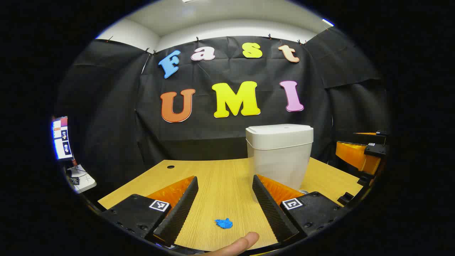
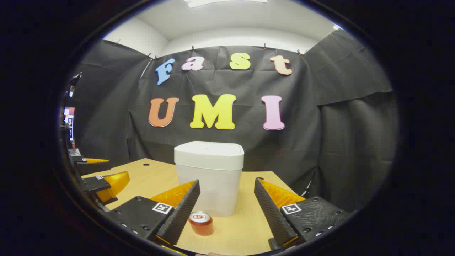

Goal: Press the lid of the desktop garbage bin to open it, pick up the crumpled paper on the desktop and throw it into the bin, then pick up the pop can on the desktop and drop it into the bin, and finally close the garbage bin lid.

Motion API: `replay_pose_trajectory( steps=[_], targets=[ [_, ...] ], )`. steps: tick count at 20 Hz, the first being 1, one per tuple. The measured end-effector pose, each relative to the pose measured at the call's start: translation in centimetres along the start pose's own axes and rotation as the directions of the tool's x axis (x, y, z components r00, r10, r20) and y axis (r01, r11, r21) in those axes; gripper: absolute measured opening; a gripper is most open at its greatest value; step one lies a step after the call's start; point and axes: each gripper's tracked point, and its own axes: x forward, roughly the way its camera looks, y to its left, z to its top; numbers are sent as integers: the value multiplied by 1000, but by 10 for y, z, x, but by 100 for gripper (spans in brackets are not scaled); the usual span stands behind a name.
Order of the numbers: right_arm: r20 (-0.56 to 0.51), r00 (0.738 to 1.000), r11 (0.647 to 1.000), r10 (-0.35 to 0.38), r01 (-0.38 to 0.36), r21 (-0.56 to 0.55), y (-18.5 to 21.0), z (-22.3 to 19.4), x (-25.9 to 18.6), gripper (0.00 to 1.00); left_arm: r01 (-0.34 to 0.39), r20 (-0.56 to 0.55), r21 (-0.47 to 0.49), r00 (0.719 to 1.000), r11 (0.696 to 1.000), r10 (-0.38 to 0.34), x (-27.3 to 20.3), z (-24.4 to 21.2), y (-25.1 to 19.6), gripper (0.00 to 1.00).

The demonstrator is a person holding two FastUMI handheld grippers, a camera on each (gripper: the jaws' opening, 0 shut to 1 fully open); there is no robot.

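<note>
The white garbage bin (image 1: 279, 160) stands on the wooden desk (image 1: 220, 170) with its lid (image 1: 279, 132) shut, just right of my left gripper (image 1: 224, 179). That gripper is open, and the blue crumpled paper (image 1: 223, 223) lies on the desk between its fingers, near their bases. In the right gripper view the bin (image 2: 209, 188) stands straight ahead, lid (image 2: 209, 152) down. A red pop can (image 2: 201, 223) stands upright in front of it, close to the inner side of the left finger of my right gripper (image 2: 226, 182), which is open.
A person's fingertip (image 1: 241, 243) shows at the bottom of the left gripper view. A monitor (image 1: 61, 138) and a small white stand (image 1: 82, 177) sit past the desk's left edge. The desk has a cable hole (image 1: 170, 166) at the back left. Black cloth closes the back.
</note>
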Motion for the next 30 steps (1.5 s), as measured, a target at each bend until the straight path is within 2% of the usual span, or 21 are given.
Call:
replay_pose_trajectory(
  steps=[7, 11, 14, 15, 17, 23, 24, 25, 28, 29, 30],
  targets=[
    [-9, 1000, 999, 4, -3, 39, -2, -1, 6, 97, -34, -8, -28, 999, 999, 33, 0, -2, 7, 99],
    [-12, 1000, 1000, -18, 18, 21, -12, -5, 8, 95, -23, -1, -26, 1000, 999, 23, 0, -1, 3, 99],
    [-18, 1000, 1000, 3, -3, 11, -7, -7, 9, 95, -28, -4, -20, 1000, 999, 28, -1, -1, 6, 99],
    [-10, 1000, 1000, 3, -3, 4, -7, -3, 10, 97, -39, -6, -21, 999, 999, 39, 0, -1, 10, 99],
    [19, 1000, 1000, -2, 2, 3, -7, 8, 11, 95, -61, -8, -32, 998, 998, 61, 2, -2, 16, 99],
    [66, 998, 999, 20, -22, 24, 10, 36, 26, 94, -65, -30, -36, 998, 997, 64, 6, -8, 16, 99],
    [63, 998, 999, 29, -32, 36, 14, 37, 31, 91, -66, -32, -37, 997, 997, 65, 6, -8, 16, 99],
    [63, 997, 998, 36, -38, 41, 17, 41, 36, 76, -67, -33, -39, 997, 997, 66, 7, -8, 16, 99],
    [66, 997, 999, 36, -37, 28, 23, 59, 51, 60, -74, -28, -29, 997, 997, 73, 6, -7, 21, 99],
    [70, 997, 999, 39, -41, 26, 28, 66, 56, 48, -81, -25, -27, 996, 996, 80, 6, -6, 23, 99],
    [80, 995, 998, 56, -57, 20, 35, 72, 65, 45, -87, -26, -27, 996, 996, 86, 6, -6, 27, 99]
  ],
)
